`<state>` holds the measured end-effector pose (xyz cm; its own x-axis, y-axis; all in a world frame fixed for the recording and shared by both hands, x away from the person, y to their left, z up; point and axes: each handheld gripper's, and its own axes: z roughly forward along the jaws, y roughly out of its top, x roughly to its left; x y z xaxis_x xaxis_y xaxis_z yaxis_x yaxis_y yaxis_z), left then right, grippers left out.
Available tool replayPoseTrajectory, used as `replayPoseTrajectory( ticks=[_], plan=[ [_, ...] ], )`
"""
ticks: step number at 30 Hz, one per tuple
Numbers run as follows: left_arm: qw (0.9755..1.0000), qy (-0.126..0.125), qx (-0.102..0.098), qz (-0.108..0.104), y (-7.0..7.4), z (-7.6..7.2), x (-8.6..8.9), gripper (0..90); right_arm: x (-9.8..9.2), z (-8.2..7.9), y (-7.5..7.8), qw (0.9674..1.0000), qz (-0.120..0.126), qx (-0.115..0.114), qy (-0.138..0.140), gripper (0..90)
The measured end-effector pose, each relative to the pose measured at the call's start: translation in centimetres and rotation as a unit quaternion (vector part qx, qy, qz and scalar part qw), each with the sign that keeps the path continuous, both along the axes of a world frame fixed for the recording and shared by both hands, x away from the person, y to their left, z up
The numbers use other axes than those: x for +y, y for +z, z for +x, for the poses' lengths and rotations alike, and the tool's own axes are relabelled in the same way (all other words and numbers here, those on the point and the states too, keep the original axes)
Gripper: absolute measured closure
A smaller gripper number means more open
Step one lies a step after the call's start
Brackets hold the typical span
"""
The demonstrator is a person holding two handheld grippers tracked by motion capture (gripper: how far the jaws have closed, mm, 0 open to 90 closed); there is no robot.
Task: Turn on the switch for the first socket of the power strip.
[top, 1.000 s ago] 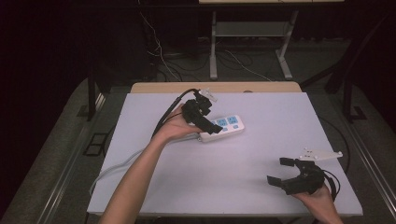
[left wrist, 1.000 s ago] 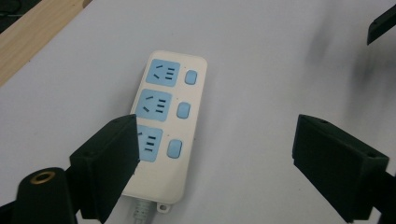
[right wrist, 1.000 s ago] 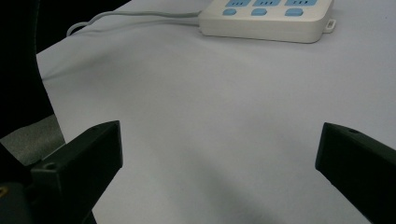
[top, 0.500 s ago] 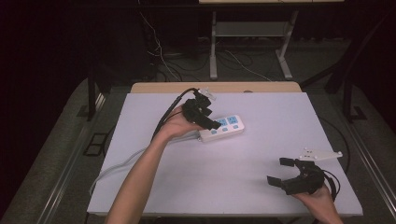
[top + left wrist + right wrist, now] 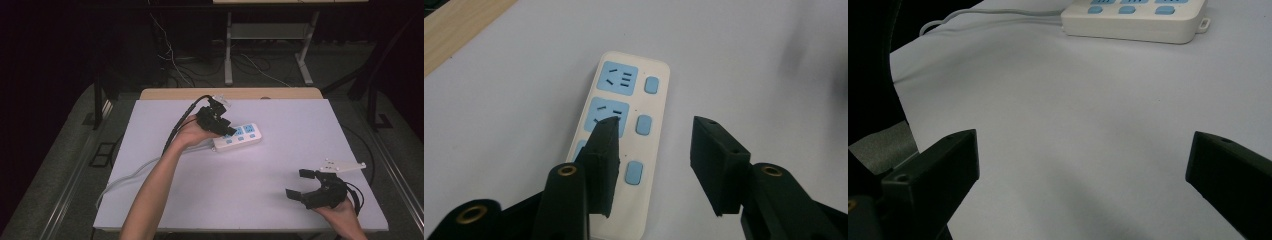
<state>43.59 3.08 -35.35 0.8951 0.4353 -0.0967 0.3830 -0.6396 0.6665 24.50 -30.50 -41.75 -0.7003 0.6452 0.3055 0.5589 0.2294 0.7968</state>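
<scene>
Change: left gripper [image 5: 223, 129] has edged nearer over power strip [image 5: 239, 136]; right gripper [image 5: 310, 187] unmoved.
Tool state: both jaws spread, empty.
Location: strip mid-table [image 5: 280, 125], far half.
Handling: probably rigid, light, smooth; grasp across long sides.

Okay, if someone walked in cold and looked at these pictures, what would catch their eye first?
Probably the white power strip with light-blue sockets, lying toward the far middle of the pale table, its cable trailing off toward the left. The left gripper hovers right over it, jaws open. The right gripper waits apart near the table's near right corner, jaws wide open.
</scene>
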Motion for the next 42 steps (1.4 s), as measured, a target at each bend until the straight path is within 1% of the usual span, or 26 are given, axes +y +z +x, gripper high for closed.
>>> replayPoseTrajectory(
  ticks=[2, 3, 4, 7, 8, 9, 10, 11, 13, 15, 18, 23, 27, 36, 40, 42],
  plan=[
    [1.0000, -0.002, 0.003, 0.000, -0.2, 0.2, -0.1, 58.0, 0.0, 0.0, 0.0, 1.0000, -0.001, 0.000, 0.001, 0.3],
    [1.0000, -0.003, 0.005, 0.002, -0.3, 0.2, -0.1, 60.9, 0.0, 0.0, 0.0, 1.0000, -0.001, 0.000, 0.001, 0.3],
    [1.0000, -0.003, 0.007, 0.001, -0.4, 0.3, -0.1, 60.9, 0.0, 0.0, 0.0, 1.0000, -0.001, 0.000, 0.001, 0.3],
    [0.9999, -0.003, 0.014, 0.002, -0.7, 0.6, -0.1, 66.3, 0.0, 0.0, 0.0, 1.0000, -0.001, 0.000, 0.001, 0.3],
    [0.9999, -0.002, 0.013, 0.005, -0.8, 0.6, -0.1, 68.1, 0.0, 0.0, 0.0, 1.0000, -0.001, -0.001, 0.001, 0.3],
    [0.9999, -0.003, 0.014, 0.004, -0.9, 0.7, -0.1, 70.3, 0.0, 0.0, 0.0, 1.0000, -0.001, -0.001, 0.001, 0.3],
    [0.9998, -0.002, 0.018, -0.001, -1.0, 0.8, -0.2, 75.9, 0.0, 0.0, 0.0, 1.0000, -0.001, -0.001, 0.001, 0.3],
    [0.9998, -0.003, 0.022, -0.002, -1.1, 0.9, -0.1, 75.9, 0.0, 0.0, 0.0, 1.0000, -0.001, -0.001, 0.001, 0.3],
    [0.9996, -0.001, 0.029, -0.007, -1.3, 1.1, -0.1, 81.4, 0.0, 0.0, 0.0, 1.0000, -0.001, -0.001, 0.001, 0.3],
    [0.9995, 0.000, 0.032, -0.006, -1.5, 1.3, -0.1, 85.3, 0.0, 0.0, 0.0, 1.0000, -0.001, 0.000, 0.001, 0.3],
    [0.9993, 0.004, 0.037, -0.001, -2.0, 1.5, -0.1, 88.6, 0.0, 0.0, 0.0, 1.0000, -0.001, -0.001, 0.001, 0.3],
    [0.9991, 0.005, 0.041, 0.006, -2.6, 1.8, -0.2, 89.0, 0.0, 0.0, 0.0, 1.0000, -0.001, -0.001, 0.001, 0.3],
    [0.9990, 0.012, 0.044, 0.002, -3.0, 2.0, -0.1, 89.1, 0.0, 0.0, 0.0, 1.0000, -0.002, -0.001, 0.002, 0.3],
    [0.9982, 0.021, 0.056, 0.008, -4.2, 2.4, 0.3, 89.1, 0.0, 0.0, 0.0, 1.0000, -0.003, -0.001, 0.002, 0.3],
    [0.9980, 0.018, 0.059, 0.009, -4.4, 2.4, 0.1, 89.1, 0.0, 0.0, 0.0, 1.0000, -0.004, 0.000, 0.003, 0.3],
    [0.9980, 0.012, 0.061, 0.014, -4.6, 2.3, -0.1, 89.1, 0.0, 0.0, 0.0, 1.0000, -0.004, -0.001, 0.003, 0.3]
  ],
)
